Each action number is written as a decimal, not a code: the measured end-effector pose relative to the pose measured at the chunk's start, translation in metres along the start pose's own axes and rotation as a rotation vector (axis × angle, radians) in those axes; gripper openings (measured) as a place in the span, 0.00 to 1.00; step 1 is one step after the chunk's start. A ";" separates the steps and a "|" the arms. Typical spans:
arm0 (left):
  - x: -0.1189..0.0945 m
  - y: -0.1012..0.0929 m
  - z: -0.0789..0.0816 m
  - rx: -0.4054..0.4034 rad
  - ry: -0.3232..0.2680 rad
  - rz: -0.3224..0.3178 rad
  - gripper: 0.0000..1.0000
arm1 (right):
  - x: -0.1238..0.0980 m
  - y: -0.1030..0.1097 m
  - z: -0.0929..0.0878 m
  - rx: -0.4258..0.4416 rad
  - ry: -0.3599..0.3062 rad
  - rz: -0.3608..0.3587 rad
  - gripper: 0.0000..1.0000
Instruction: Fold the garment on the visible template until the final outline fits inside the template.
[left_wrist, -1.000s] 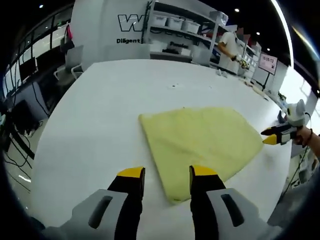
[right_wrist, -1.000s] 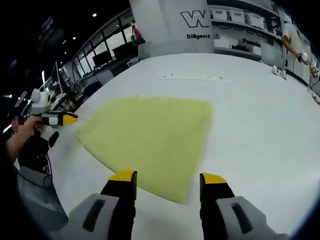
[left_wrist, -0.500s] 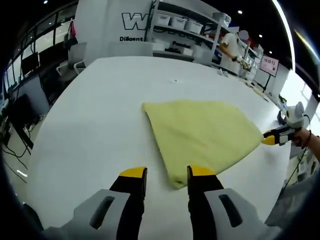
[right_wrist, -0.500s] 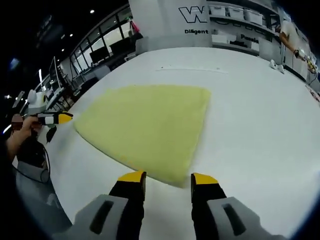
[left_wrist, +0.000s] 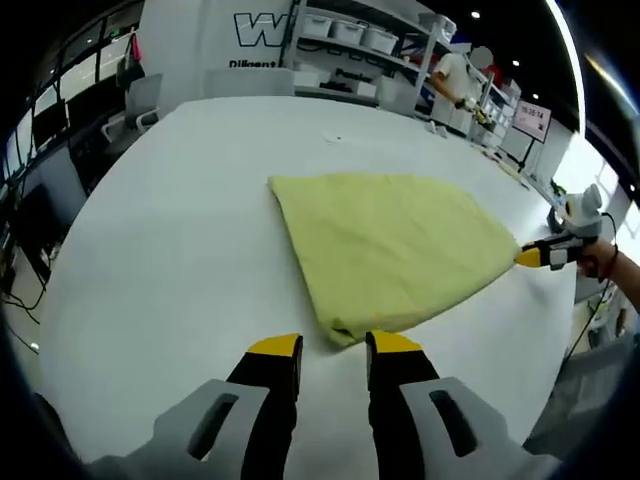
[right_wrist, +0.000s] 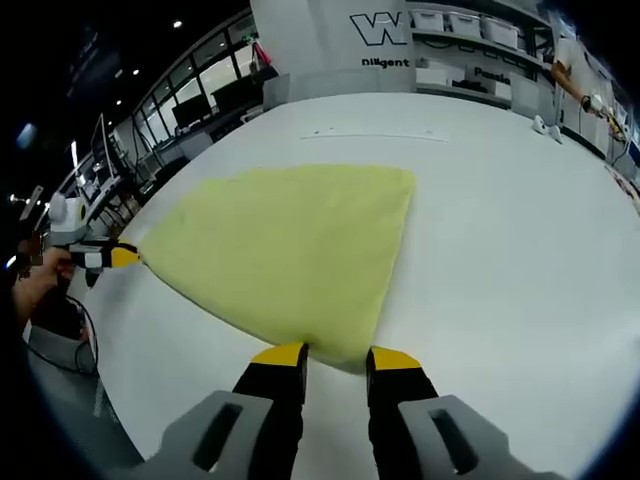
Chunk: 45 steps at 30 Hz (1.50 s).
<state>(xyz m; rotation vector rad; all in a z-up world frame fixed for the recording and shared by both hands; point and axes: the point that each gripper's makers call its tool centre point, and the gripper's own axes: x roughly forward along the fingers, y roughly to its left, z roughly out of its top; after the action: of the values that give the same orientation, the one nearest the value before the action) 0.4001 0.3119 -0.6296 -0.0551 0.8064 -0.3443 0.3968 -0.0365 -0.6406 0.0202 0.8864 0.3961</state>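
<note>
- The yellow garment (left_wrist: 390, 250) lies flat on the white table (left_wrist: 160, 230), already folded into a compact four-cornered shape with doubled edges showing at the near corner; it sits fairly central on the tabletop.
- I cannot make out any template outline on the table in either view, so I cannot say whether the present outline fits inside it.
- My left gripper (left_wrist: 334, 347) has its jaws a little apart, with the nearest corner of the garment just ahead of the yellow tips; I judge it is not yet clamped on cloth.
- My right gripper (right_wrist: 336, 354) is at the neighbouring corner, jaws likewise narrowly apart with the cloth edge meeting the gap between the tips; whether any fabric is pinched I cannot tell.
- My reading: some folding is done, and with both grippers set at two corners of one edge, another fold across looks like the step in hand.
- Beyond the table: shelving with bins (left_wrist: 350, 35) and a person (left_wrist: 455, 80) standing near it.
</note>
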 end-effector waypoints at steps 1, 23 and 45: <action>0.001 0.000 0.000 0.006 -0.001 -0.006 0.20 | 0.000 0.000 0.000 0.002 -0.002 0.000 0.17; -0.007 -0.010 0.008 0.443 0.015 -0.146 0.01 | -0.005 -0.001 0.006 -0.075 -0.011 0.012 0.00; -0.020 0.000 -0.014 0.523 0.103 -0.145 0.01 | -0.019 -0.019 -0.016 -0.145 0.096 -0.061 0.00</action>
<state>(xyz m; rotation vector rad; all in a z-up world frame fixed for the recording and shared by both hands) 0.3771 0.3199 -0.6251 0.3979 0.7944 -0.6908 0.3799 -0.0635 -0.6402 -0.1601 0.9484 0.4061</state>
